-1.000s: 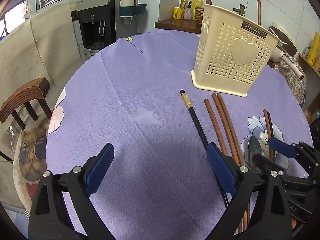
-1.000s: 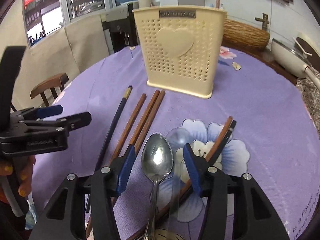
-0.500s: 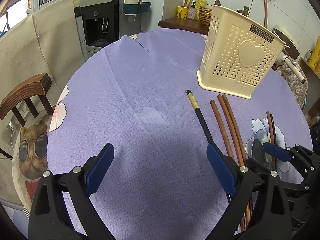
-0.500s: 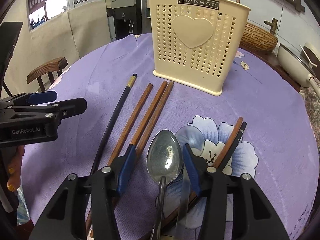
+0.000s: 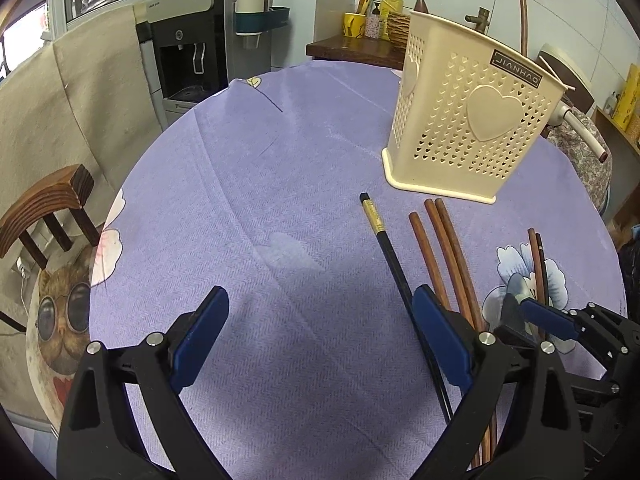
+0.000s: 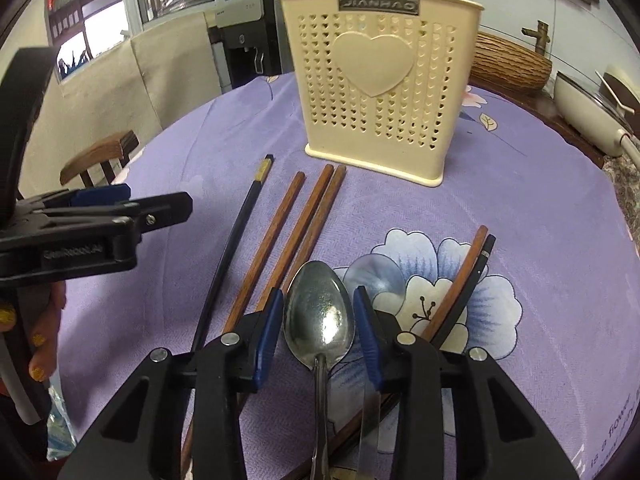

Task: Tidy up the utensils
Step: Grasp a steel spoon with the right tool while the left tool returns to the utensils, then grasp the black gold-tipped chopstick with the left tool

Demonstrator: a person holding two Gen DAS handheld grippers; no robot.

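Note:
A metal spoon [image 6: 320, 316] lies on the purple tablecloth with its bowl between the blue pads of my right gripper [image 6: 318, 294]. The jaws are closing, and the pads stand right at the bowl's edges without clearly pressing. To its left lie a black chopstick [image 6: 236, 240] and three brown chopsticks [image 6: 304, 224]. To its right is a brown and black pair [image 6: 464, 280]. The cream perforated basket [image 6: 380, 80] stands upright behind them. My left gripper [image 5: 320, 294] hovers wide over bare cloth, closing slightly, with nothing between its fingers. Its right finger overlaps the black chopstick [image 5: 384, 240].
A faint see-through spoon-like shape [image 6: 372, 272] lies right of the metal spoon. A wooden chair [image 5: 44, 208] stands at the table's left edge. A water dispenser [image 5: 188, 48] and a shelf with bottles [image 5: 376, 20] sit beyond the far edge. A pan [image 6: 588, 116] rests at the right.
My right gripper's jaws have narrowed steadily around the spoon's bowl. My left gripper's jaws have narrowed a little, and its view has shifted only slightly.

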